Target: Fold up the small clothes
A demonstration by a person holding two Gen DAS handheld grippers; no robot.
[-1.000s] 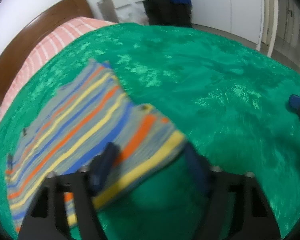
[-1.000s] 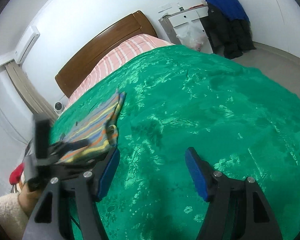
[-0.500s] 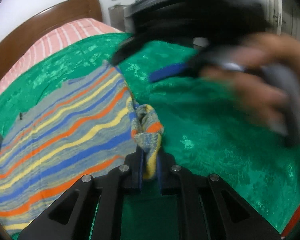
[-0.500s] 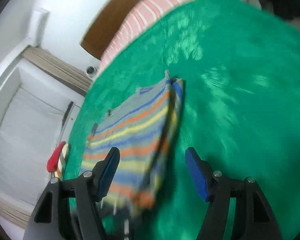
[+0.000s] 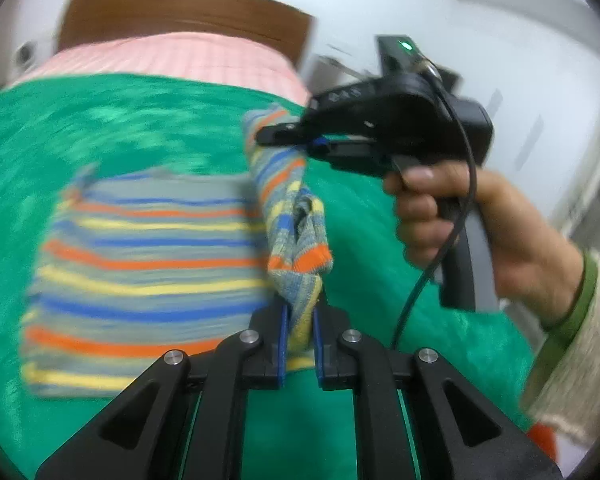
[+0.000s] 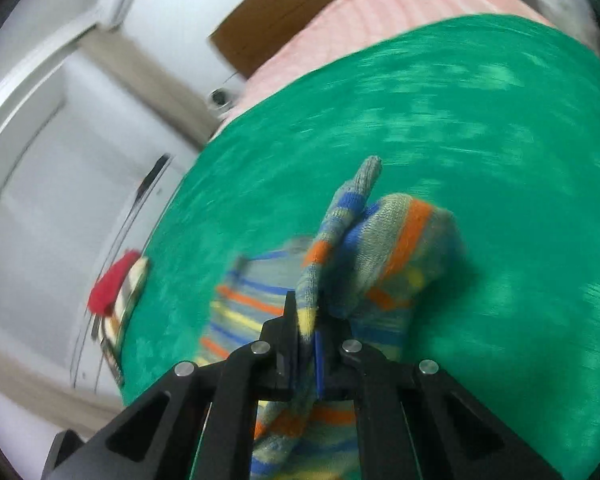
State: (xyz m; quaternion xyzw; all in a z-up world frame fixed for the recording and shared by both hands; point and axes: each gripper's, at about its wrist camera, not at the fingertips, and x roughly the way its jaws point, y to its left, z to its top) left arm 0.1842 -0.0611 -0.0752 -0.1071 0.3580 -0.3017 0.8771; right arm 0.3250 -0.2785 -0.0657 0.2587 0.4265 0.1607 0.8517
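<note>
Striped knit garment (image 5: 152,248), bunched edge pinched by both tongs

Lighting: even, soft indoor light, moderately bright; no hard shadows. Glare: pale sheen patches on the green bedspread (image 5: 148,120), smeared into streaks. Blur: motion blur in both views, strongest on the striped knit garment (image 5: 152,256) and in the upper left of the right wrist frame. Sharpest: black gripper linkages along the bottom edge. Distortion: heavy fisheye curvature, dark vignette at corners.
</note>
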